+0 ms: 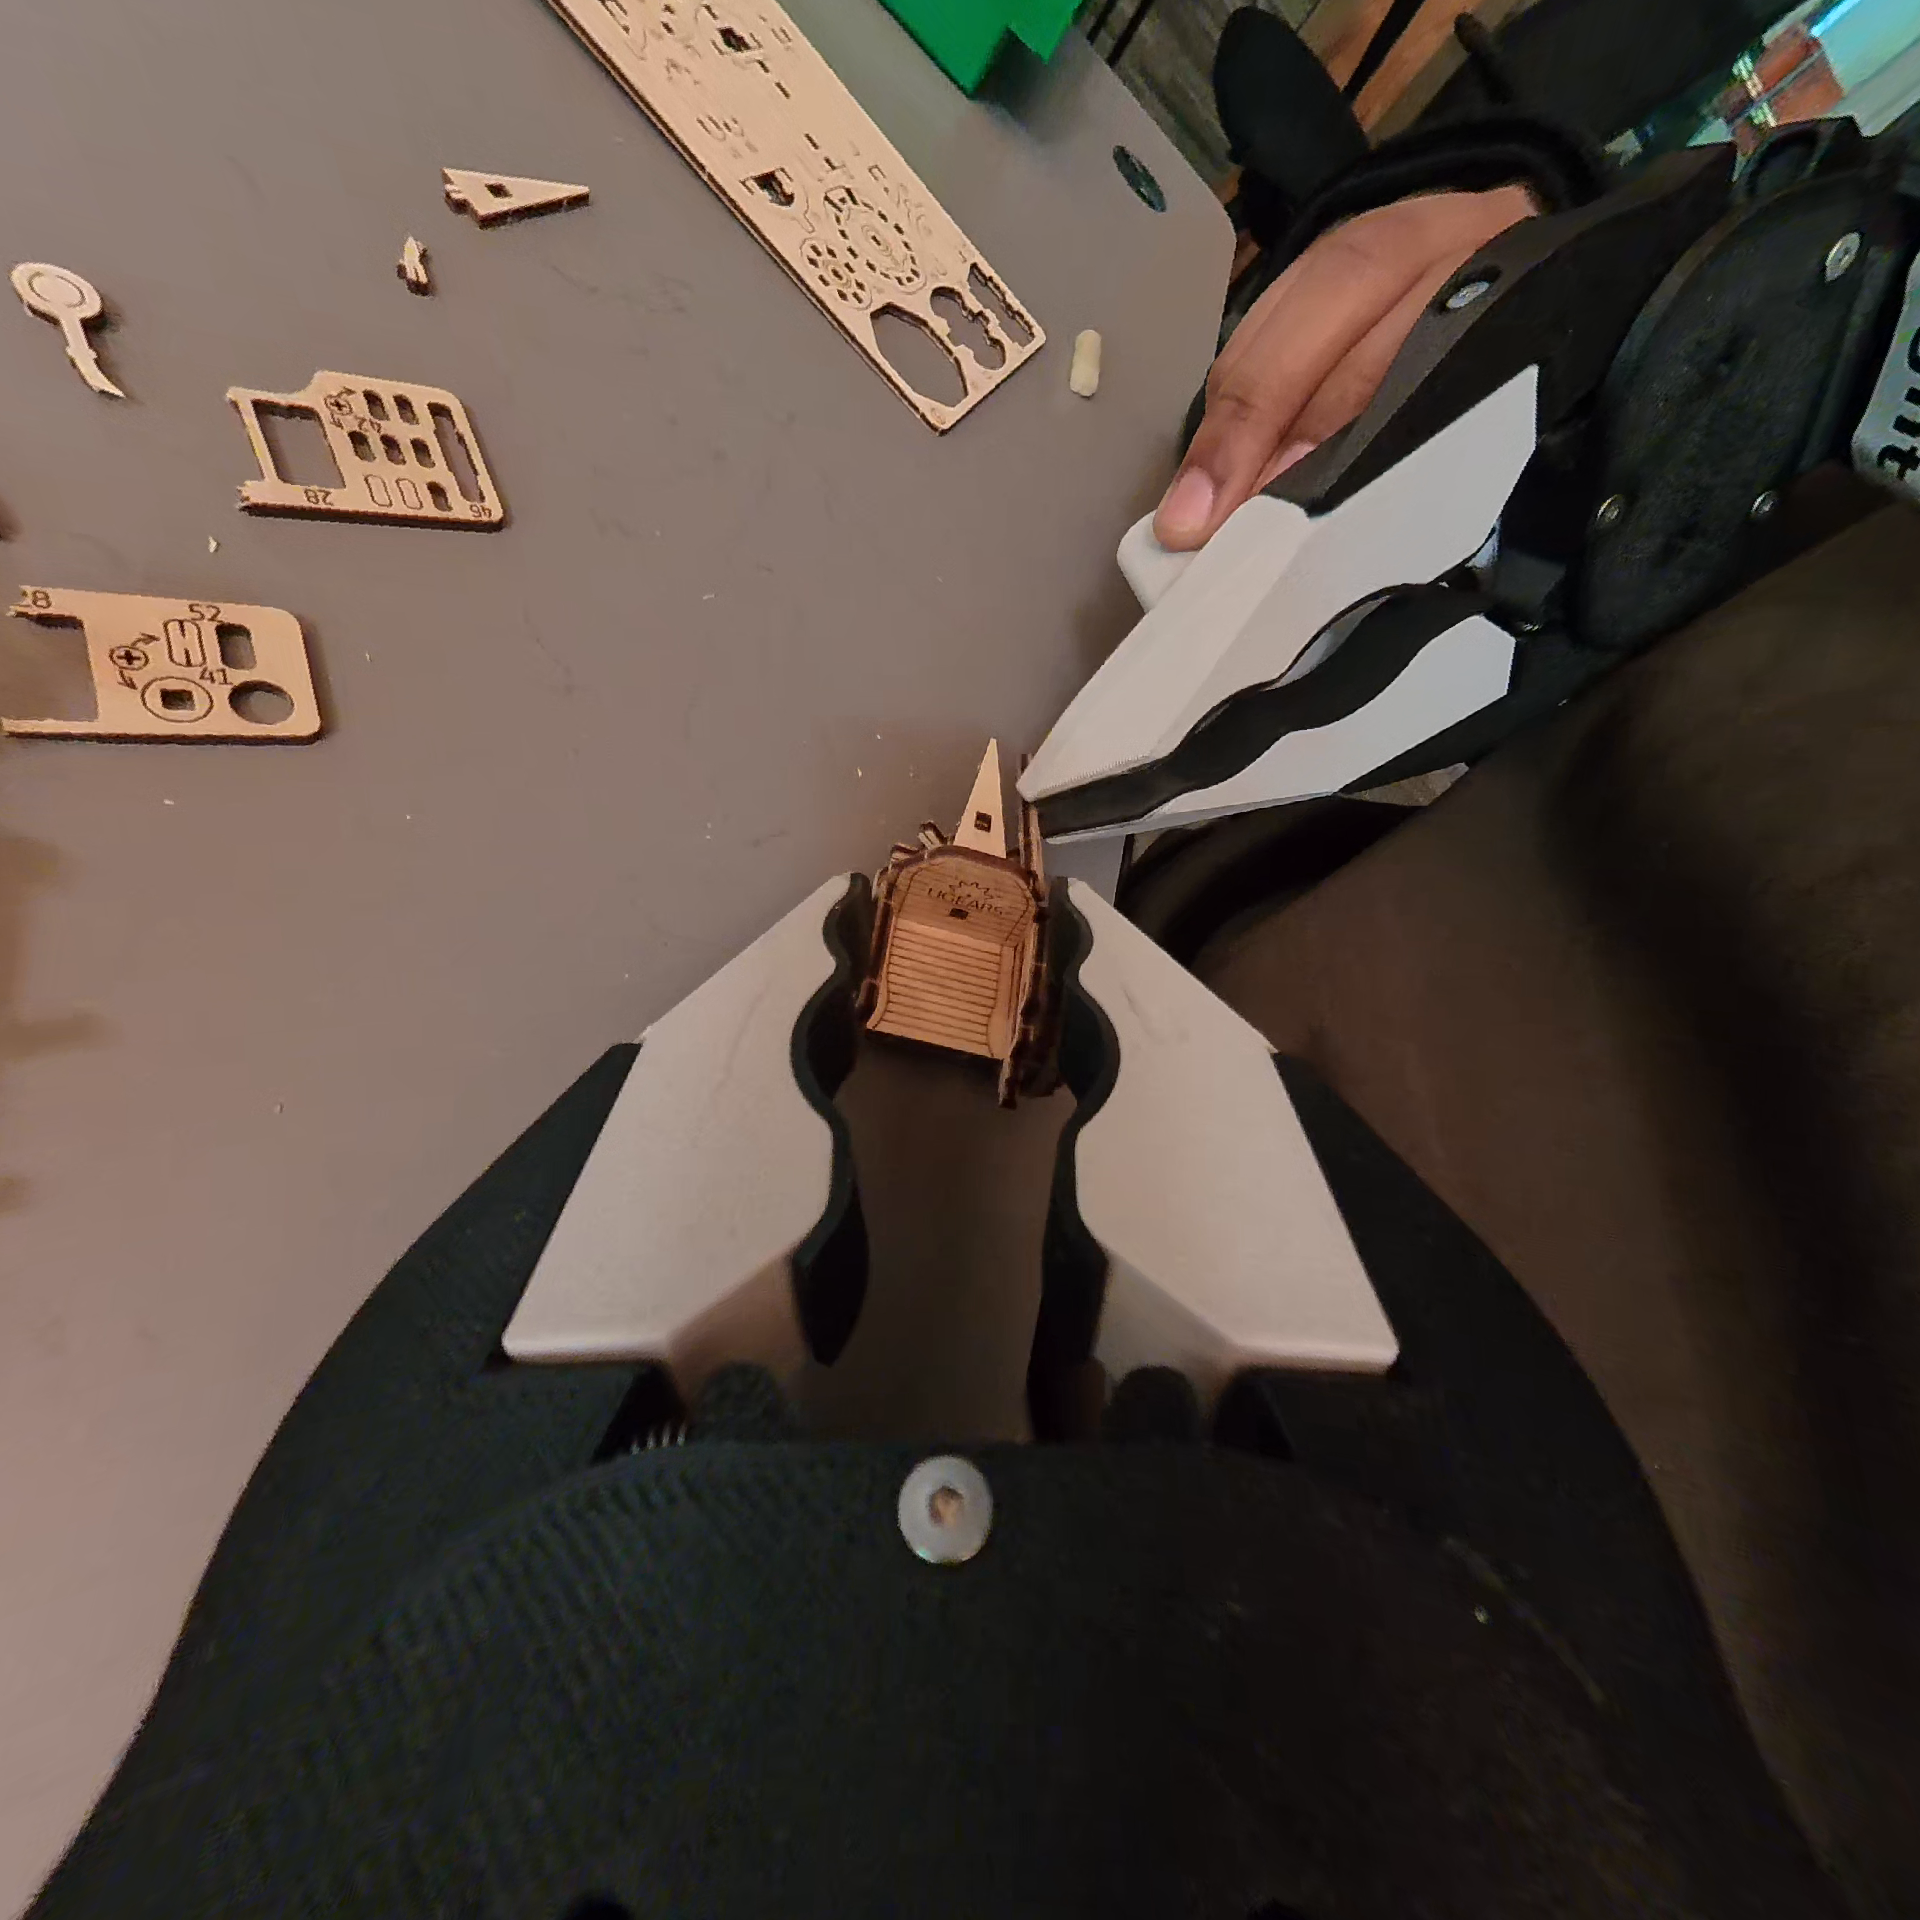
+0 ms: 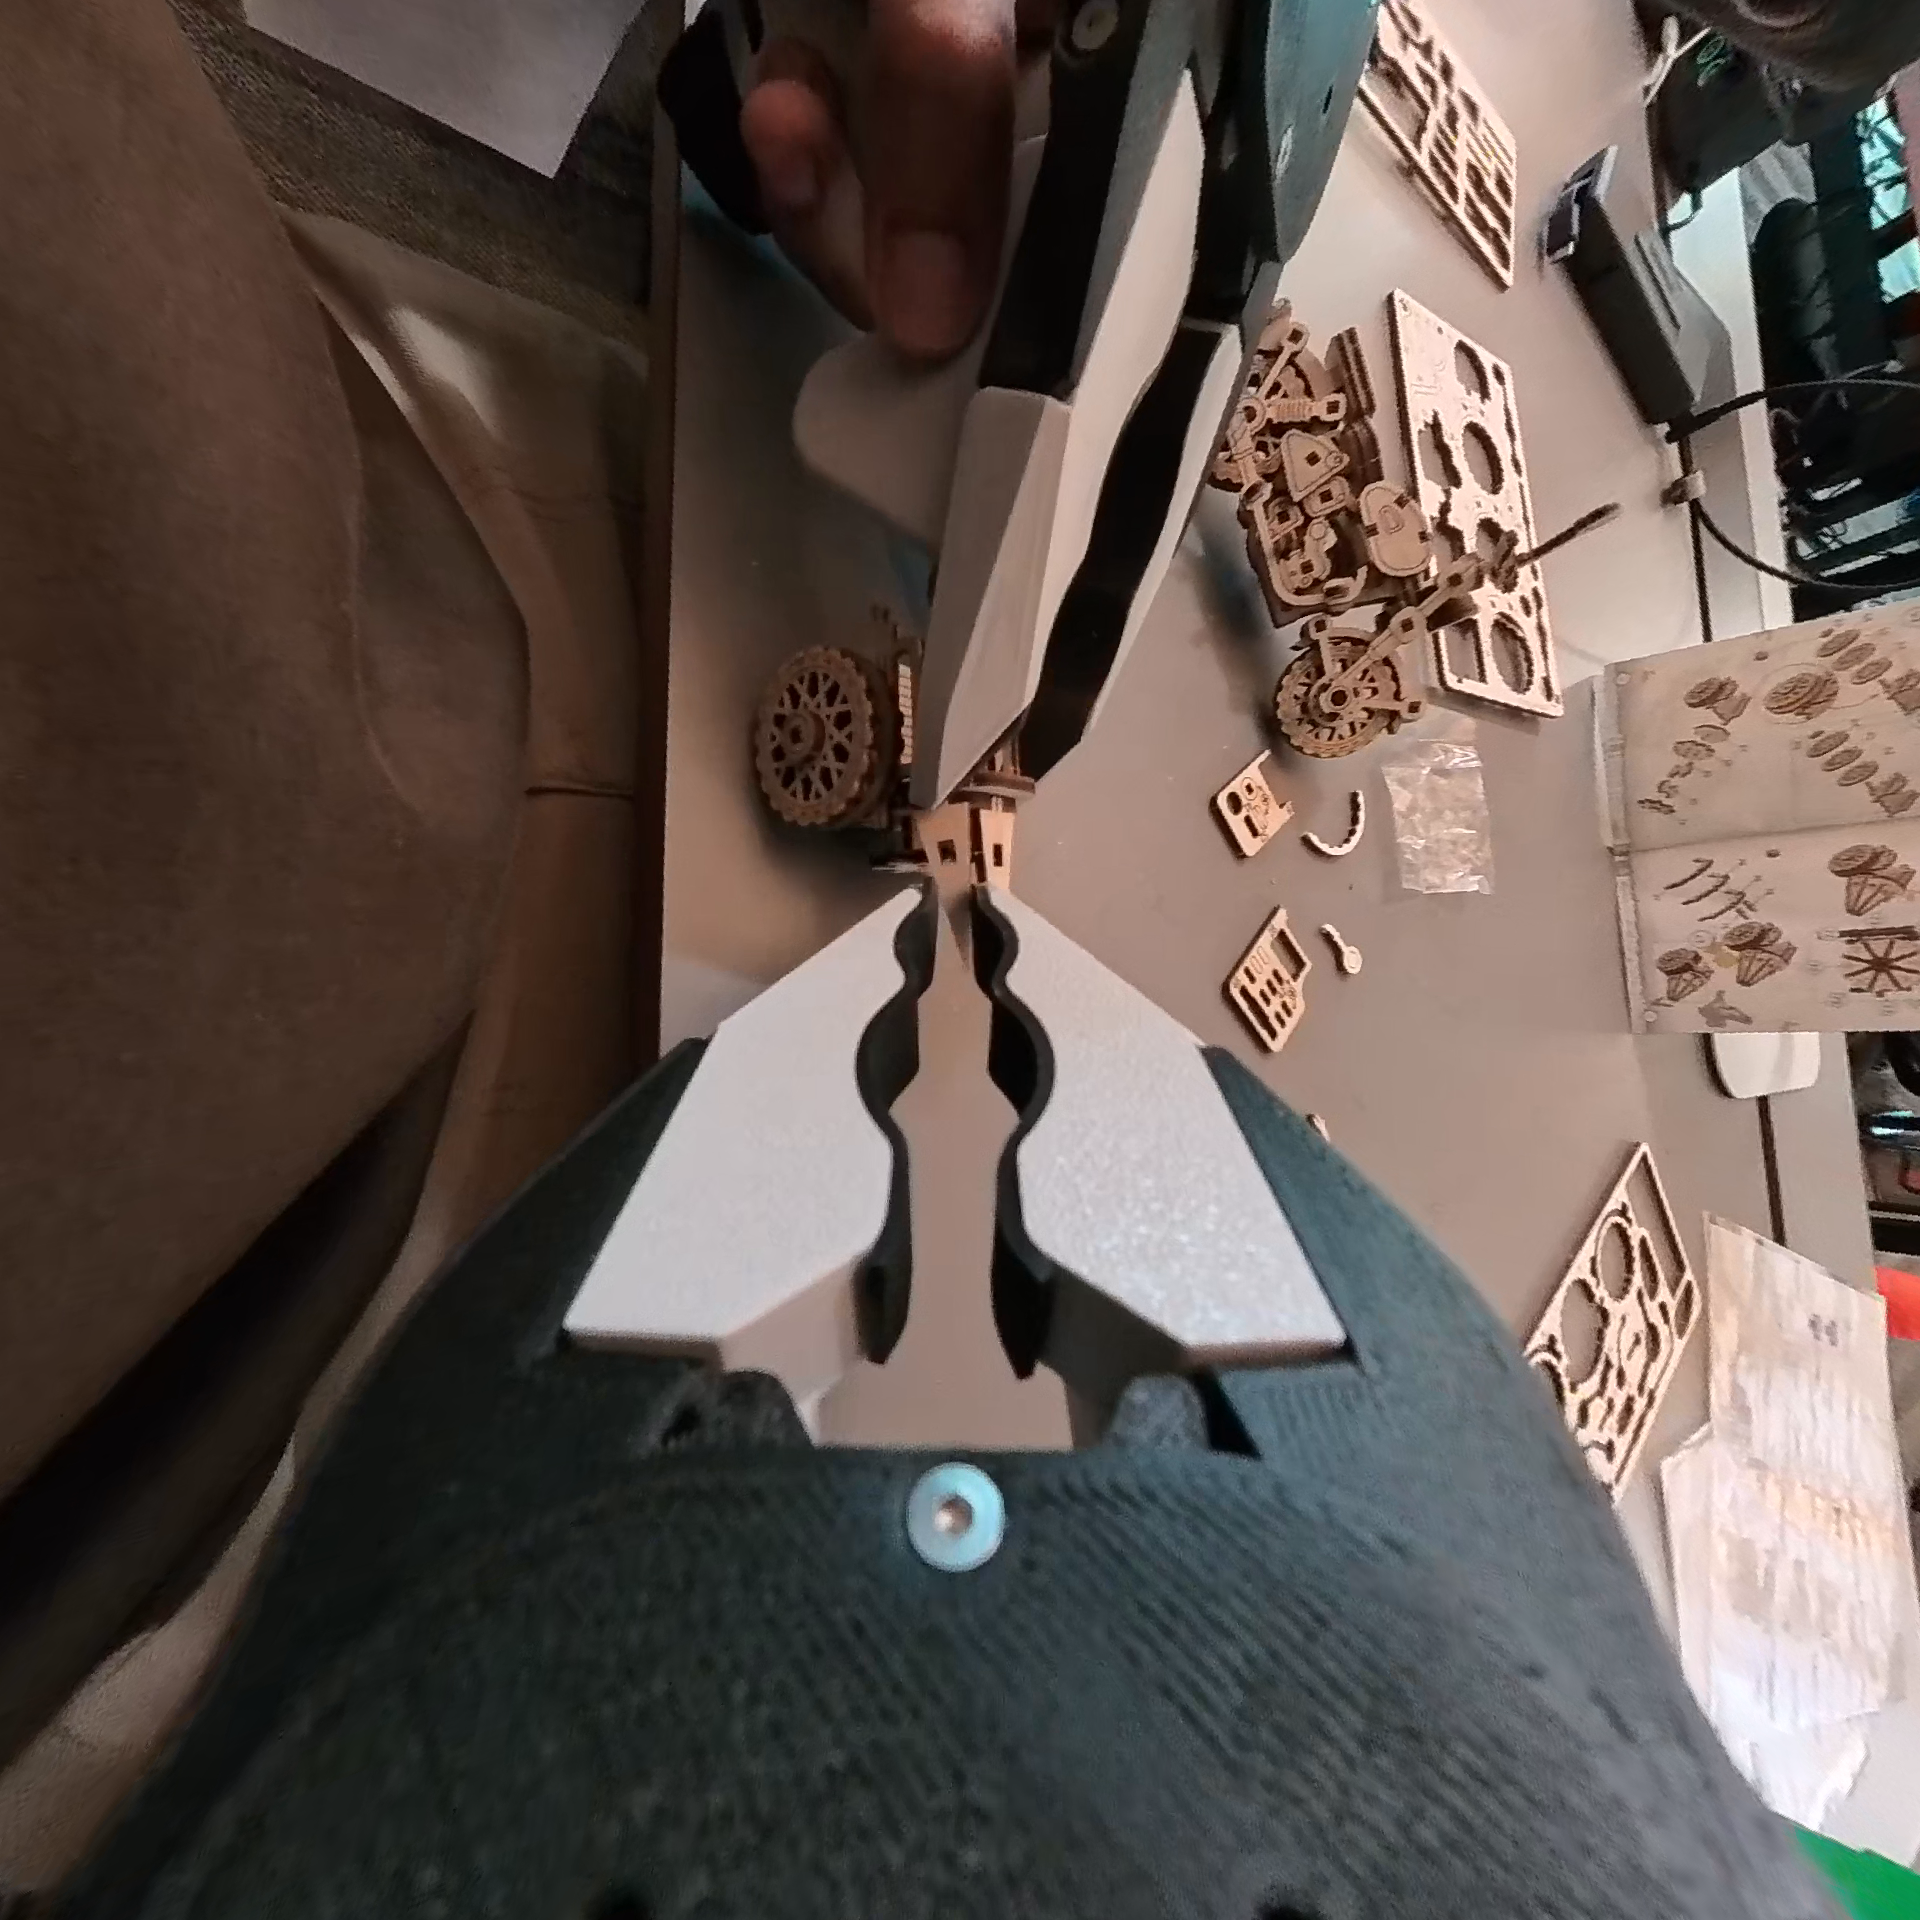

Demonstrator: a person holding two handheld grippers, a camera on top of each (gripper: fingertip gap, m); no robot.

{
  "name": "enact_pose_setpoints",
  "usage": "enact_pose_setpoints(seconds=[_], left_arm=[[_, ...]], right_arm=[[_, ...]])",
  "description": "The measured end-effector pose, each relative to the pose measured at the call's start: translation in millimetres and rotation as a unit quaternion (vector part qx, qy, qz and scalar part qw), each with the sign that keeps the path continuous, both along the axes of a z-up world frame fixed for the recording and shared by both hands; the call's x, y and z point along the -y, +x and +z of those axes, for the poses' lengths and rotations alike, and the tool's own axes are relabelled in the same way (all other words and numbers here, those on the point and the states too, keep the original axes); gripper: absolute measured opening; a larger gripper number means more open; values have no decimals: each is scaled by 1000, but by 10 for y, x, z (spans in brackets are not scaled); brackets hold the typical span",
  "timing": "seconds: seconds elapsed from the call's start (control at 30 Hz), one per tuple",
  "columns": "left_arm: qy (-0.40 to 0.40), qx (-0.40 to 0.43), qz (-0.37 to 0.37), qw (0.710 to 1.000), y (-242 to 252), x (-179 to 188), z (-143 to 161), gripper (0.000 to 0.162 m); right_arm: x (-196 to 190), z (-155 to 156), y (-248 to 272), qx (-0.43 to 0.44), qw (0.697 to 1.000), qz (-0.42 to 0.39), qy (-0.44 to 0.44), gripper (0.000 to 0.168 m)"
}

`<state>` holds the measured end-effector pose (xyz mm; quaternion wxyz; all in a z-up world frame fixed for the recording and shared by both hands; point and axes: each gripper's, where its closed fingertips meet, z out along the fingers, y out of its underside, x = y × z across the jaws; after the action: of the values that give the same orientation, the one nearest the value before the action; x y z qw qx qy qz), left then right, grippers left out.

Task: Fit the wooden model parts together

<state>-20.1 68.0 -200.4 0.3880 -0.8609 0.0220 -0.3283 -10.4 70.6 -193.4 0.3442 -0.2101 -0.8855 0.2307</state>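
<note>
On the left of the left wrist view we see loose wooden offcuts lying on the grey counter (image 1: 623,644): a keyhole piece (image 1: 62,312), two punched plates (image 1: 369,452) and (image 1: 182,665), and a small triangle (image 1: 514,194). A long punched sheet (image 1: 821,208) lies farther back.

In the middle, our left tongs (image 1: 961,935) grip a small wooden sub-assembly (image 1: 951,961) between their black pads, just off the counter edge and above a dark lap. A thin wooden sliver (image 1: 982,805) rises from its far end. To the right, our right tongs (image 1: 1039,810) are narrowed to a slit, tips touching that far end; a hand (image 1: 1320,364) steadies them.

In the right wrist view, a spoked wheel (image 2: 816,732) lies left of the meeting point. The right tongs (image 2: 951,914) pinch the sliver, which is slotted into the sub-assembly held by the left tongs. Farther right stand a partly built motorcycle (image 2: 1340,540), more sheets (image 2: 1486,509), a plastic bag (image 2: 1439,821) and an instruction leaflet (image 2: 1766,831).
</note>
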Motion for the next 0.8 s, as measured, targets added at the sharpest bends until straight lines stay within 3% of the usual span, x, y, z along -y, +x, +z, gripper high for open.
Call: enact_pose_setpoints(seconds=[0.27, 0.53, 0.7, 0.8], left_arm=[[-1, 9, 4, 1000, -11, -4, 2, 31], [1, 11, 16, 1000, -65, -15, 13, 32], [1, 25, 26, 999, -117, -23, 21, 32], [7, 30, 29, 999, -136, -26, 52, 42]], right_arm=[[-20, 27, 18, 10, 999, -12, -47, 11], [-279, 1, 51, 57, 985, -84, -141, 14], [-160, -115, 116, 150, 943, -133, -267, 22], [-18, -186, 95, 186, 912, -161, -329, 30]])
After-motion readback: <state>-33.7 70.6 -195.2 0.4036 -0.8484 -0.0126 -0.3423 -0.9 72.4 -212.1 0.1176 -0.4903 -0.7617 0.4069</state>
